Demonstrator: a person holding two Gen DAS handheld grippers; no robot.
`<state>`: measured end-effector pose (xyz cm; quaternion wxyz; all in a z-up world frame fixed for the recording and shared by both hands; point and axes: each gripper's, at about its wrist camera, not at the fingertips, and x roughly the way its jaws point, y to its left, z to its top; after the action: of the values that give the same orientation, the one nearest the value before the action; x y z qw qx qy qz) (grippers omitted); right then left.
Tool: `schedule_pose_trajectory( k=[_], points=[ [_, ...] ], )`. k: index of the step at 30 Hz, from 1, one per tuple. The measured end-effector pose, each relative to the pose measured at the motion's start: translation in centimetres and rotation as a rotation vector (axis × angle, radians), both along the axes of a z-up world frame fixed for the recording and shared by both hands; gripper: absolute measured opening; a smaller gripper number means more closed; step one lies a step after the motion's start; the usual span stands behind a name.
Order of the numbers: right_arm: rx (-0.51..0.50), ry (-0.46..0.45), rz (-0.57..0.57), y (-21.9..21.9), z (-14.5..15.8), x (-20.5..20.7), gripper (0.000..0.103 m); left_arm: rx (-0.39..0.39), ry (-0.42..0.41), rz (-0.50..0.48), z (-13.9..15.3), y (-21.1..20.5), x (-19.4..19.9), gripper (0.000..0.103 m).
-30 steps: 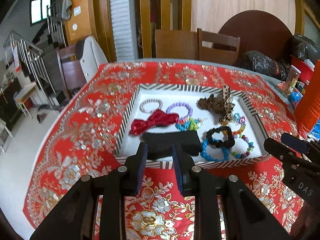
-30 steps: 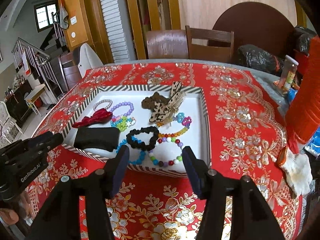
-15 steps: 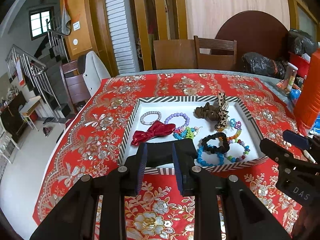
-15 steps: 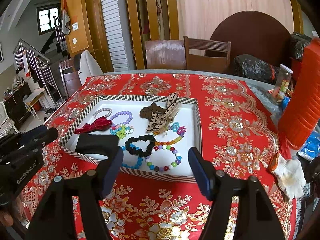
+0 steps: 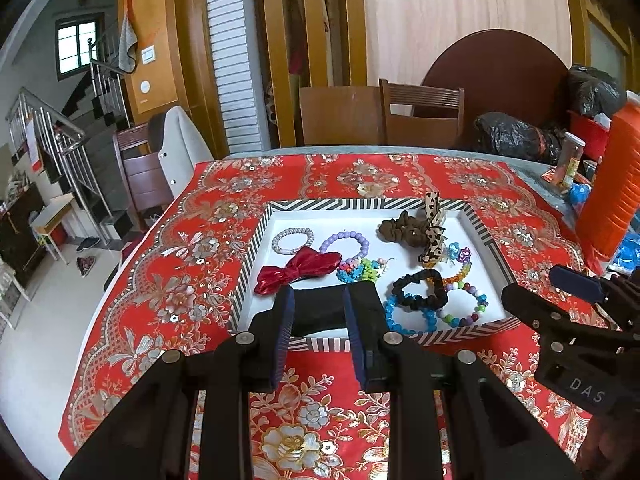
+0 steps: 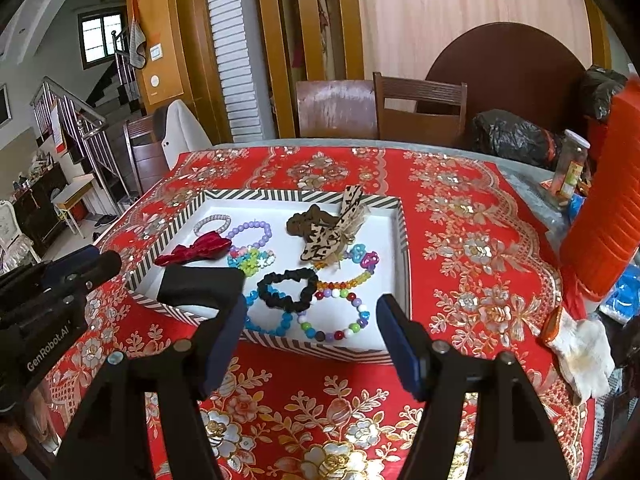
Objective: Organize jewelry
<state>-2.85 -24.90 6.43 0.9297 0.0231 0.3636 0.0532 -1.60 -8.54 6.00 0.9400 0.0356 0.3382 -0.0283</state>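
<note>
Both tools empty above the tray's near edge

Left tool (image 5: 318, 320): moderate gap, holding nothing. Right tool (image 6: 310, 328): jaws just widened, holding nothing. Striped tray (image 6: 402, 240) holds bracelets (image 6: 334, 318), black scrunchie (image 6: 286, 290), red bow (image 5: 298, 270), black box (image 6: 200, 286).

You face a wooden chair (image 5: 422, 114) against pale wood panelling (image 5: 460, 20); a railed staircase (image 5: 52, 128) and daylit window (image 5: 74, 46) sit left.

Left claw (image 5: 318, 326) hovers, jaws apart, over the striped tray (image 5: 256, 256); red bow (image 5: 298, 268) at its eleven o'clock.
</note>
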Motion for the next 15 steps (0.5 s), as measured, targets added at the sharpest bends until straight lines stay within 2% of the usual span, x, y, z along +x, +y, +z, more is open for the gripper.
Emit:
schedule_pose_trajectory(
  k=[15],
  points=[
    [0.0, 0.009, 0.007, 0.09, -0.34, 0.0, 0.07, -0.015, 0.013, 0.0, -0.38, 0.11, 0.06, 0.039]
  ],
)
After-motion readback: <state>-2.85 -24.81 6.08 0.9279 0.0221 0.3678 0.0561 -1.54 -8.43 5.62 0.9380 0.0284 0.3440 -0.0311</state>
